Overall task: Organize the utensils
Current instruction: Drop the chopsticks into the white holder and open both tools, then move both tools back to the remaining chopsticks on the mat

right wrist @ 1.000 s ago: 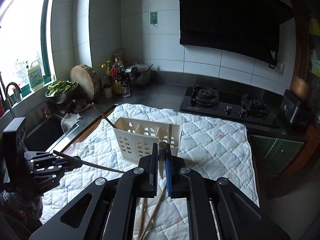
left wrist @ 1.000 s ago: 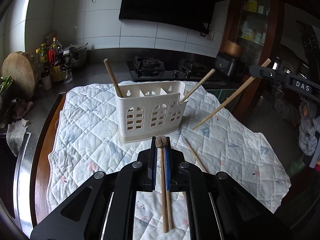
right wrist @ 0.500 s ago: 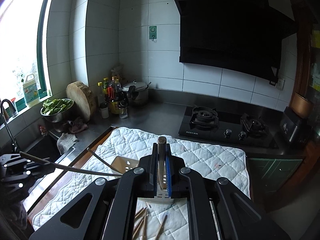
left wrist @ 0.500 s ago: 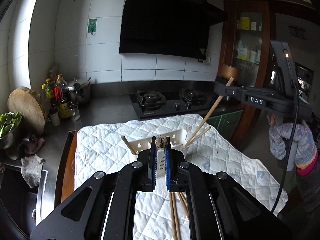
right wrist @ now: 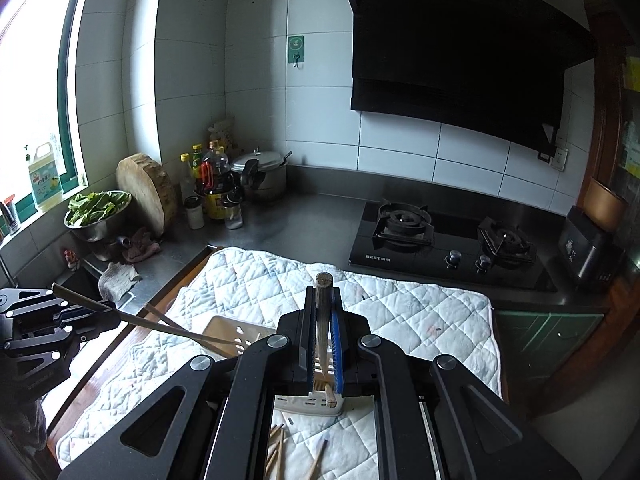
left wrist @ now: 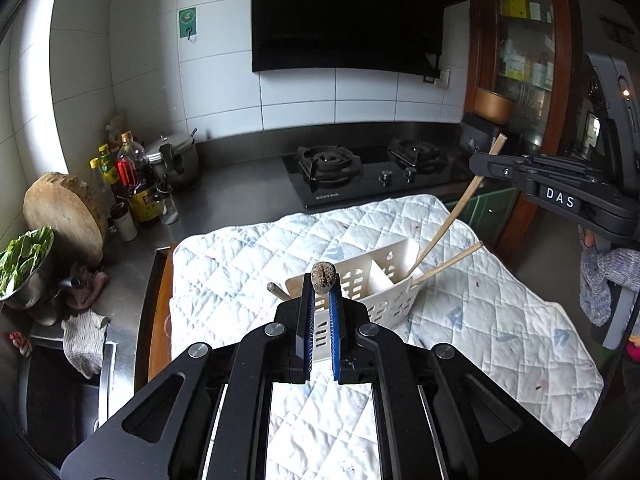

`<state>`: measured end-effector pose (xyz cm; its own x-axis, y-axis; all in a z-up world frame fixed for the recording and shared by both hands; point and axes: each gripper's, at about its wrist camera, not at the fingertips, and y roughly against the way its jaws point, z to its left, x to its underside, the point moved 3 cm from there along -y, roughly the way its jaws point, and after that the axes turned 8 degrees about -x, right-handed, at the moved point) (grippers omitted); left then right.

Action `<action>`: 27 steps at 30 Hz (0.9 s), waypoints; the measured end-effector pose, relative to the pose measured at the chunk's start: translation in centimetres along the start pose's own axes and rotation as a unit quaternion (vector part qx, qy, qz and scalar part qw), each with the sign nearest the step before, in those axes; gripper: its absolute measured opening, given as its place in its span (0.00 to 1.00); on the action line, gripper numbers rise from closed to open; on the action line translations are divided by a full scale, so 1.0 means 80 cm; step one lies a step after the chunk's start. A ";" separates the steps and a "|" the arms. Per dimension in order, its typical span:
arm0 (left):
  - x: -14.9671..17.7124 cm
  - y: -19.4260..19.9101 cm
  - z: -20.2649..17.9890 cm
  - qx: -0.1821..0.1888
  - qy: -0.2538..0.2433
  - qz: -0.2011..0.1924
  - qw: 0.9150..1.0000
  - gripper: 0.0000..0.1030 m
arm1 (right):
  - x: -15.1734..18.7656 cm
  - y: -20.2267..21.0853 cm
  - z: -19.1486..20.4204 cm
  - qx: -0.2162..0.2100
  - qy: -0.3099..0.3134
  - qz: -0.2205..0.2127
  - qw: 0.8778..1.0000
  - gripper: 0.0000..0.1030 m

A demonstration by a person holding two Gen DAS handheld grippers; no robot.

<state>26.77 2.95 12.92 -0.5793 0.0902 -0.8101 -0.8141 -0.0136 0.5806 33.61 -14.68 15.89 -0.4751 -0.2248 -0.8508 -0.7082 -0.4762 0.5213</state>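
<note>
Scene: white quilted cloth (left wrist: 500,320) spread on a dark steel counter, black gas hob (left wrist: 360,172) behind.
Holder: cream slotted plastic utensil holder (left wrist: 384,292), divided into compartments, standing on the cloth just ahead of and below both grippers.
Left gripper (left wrist: 321,280): clamped on a thin wooden chopstick (right wrist: 160,322); butt end showing between the blue pads, shaft slanting down toward the holder's near rim.
Right gripper (right wrist: 323,292): clamped on a second pale wooden chopstick (left wrist: 452,216); long axis steep, lower end inside the holder's right-hand compartment.
Key relation: right-held stick already lined up tip-down in its slot; left-held stick lying flatter, tip at or just short of the rim, contact not clear.
Already stowed: another chopstick (left wrist: 448,262) leaning out of the same right compartment; one more stub (left wrist: 276,290) at the left end.
Loose: several chopsticks (right wrist: 280,448) flat on the cloth near the holder.
Handling, judged: smooth round sticks, prone to pivot in the pads; light holder likely to tip if levered.
Step, judged: dropping both sticks in.
</note>
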 end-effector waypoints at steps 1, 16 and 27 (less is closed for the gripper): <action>-0.001 -0.007 0.000 0.004 0.002 0.008 1.000 0.05 | 0.003 -0.005 0.000 -0.002 -0.001 0.004 1.000 0.06; 0.011 -0.058 -0.010 0.026 0.024 0.049 0.998 0.08 | 0.033 -0.050 0.001 -0.005 0.002 0.048 0.999 0.07; 0.006 -0.033 -0.010 0.029 0.038 0.020 0.999 0.17 | 0.035 -0.004 0.003 -0.004 0.006 0.012 1.000 0.20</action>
<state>28.61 2.24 10.89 -0.6151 0.0147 -0.7884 -0.7874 0.0417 0.6151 32.37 -14.94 13.36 -0.4854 -0.2466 -0.8388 -0.6929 -0.4765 0.5411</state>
